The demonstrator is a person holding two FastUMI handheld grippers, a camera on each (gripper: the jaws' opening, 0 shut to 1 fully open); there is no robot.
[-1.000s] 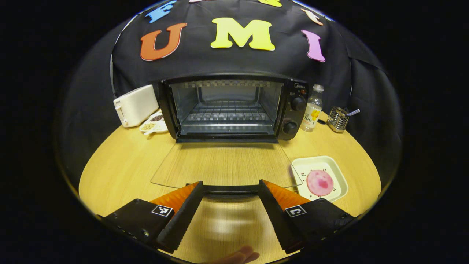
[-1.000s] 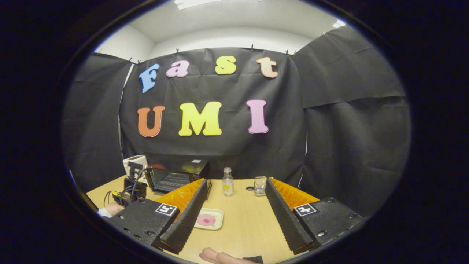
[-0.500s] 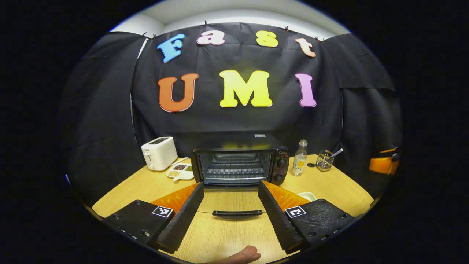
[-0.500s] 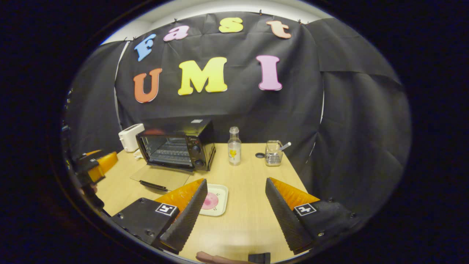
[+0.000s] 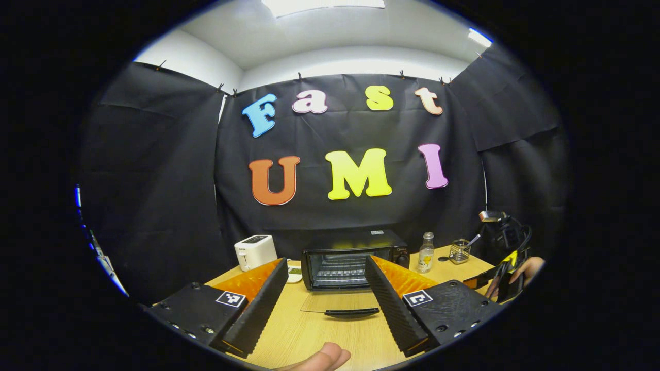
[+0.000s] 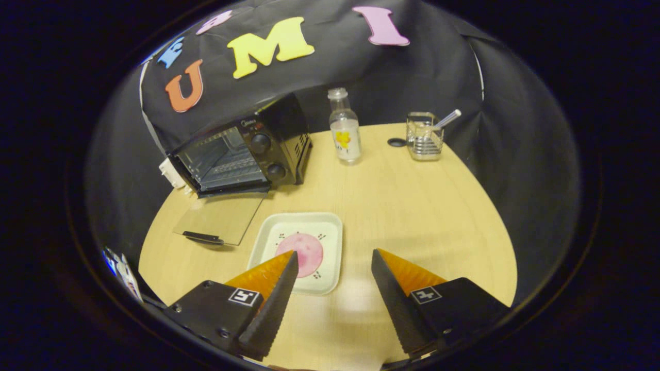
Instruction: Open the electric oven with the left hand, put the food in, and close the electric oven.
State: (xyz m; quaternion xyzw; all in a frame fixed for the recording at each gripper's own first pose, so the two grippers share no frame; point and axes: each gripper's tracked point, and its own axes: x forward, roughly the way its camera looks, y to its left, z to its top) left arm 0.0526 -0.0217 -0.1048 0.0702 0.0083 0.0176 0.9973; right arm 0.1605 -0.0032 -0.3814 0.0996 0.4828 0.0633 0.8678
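The black electric oven (image 6: 242, 149) stands with its glass door (image 6: 221, 219) lying flat on the table, handle (image 6: 202, 237) toward me, and the rack inside is bare. A white tray (image 6: 301, 250) holds a round pink piece of food (image 6: 305, 251) to the right of the door. My right gripper (image 6: 334, 254) is open just above the tray's near right edge, its left fingertip over the food. In the left gripper view the oven (image 5: 353, 260) is farther off, and my left gripper (image 5: 325, 261) is open and holds nothing, well back from the door handle (image 5: 352, 312).
A clear bottle (image 6: 344, 126) and a wire holder with a utensil (image 6: 424, 136) stand to the right of the oven. A white toaster (image 5: 255, 251) sits left of it. The other gripper and the hand holding it (image 5: 508, 278) appear at the far right of the left gripper view.
My left gripper has drawn back and risen away from the open door's handle. My right gripper has come down and forward over the tray with the food.
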